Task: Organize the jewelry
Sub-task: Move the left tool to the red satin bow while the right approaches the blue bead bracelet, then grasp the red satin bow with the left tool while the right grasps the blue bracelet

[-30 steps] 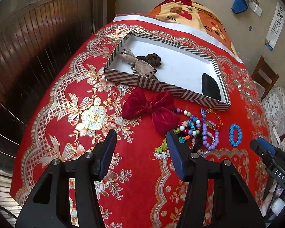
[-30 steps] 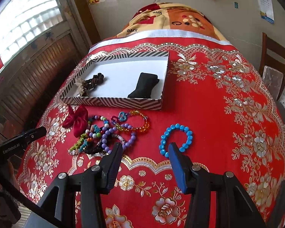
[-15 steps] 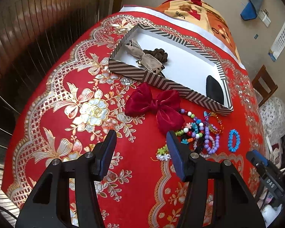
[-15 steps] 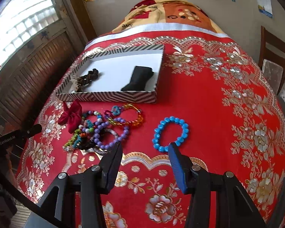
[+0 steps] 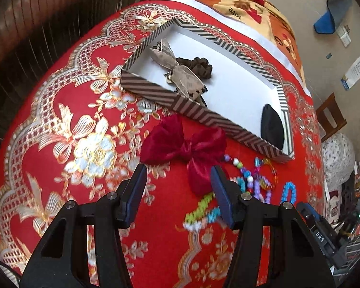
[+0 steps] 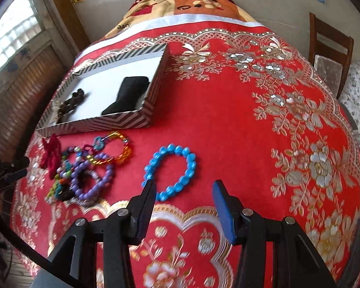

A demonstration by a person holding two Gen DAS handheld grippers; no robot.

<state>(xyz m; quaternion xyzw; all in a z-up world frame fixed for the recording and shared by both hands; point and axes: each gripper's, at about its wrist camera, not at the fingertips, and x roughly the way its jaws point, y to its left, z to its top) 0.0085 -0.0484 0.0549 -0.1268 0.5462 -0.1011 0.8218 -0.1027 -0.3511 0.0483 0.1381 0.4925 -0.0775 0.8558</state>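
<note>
A striped box (image 5: 156, 93) with a white floor holds a beige bow (image 5: 180, 76), a brown scrunchie (image 5: 199, 66) and a black pouch (image 5: 271, 126); the box shows in the right wrist view too (image 6: 122, 122). A dark red velvet bow (image 5: 187, 148) lies on the red cloth just ahead of my open, empty left gripper (image 5: 178, 180). A heap of coloured bead bracelets (image 5: 254, 184) lies to its right. My right gripper (image 6: 183, 194) is open and empty, just short of a blue bead bracelet (image 6: 170, 171). Purple (image 6: 93, 180) and orange (image 6: 122, 148) bracelets lie left of it.
The table carries a red and gold embroidered cloth (image 6: 264, 132). A wooden chair (image 6: 328, 48) stands at the far right. A wooden shutter wall (image 5: 48, 12) runs along the left side. The right gripper's body shows in the left wrist view (image 5: 321, 230).
Both grippers have moved forward and lower. The red bow and box grew larger in the left view; the blue bracelet now lies just ahead of the right fingertips. Nothing was grasped.
</note>
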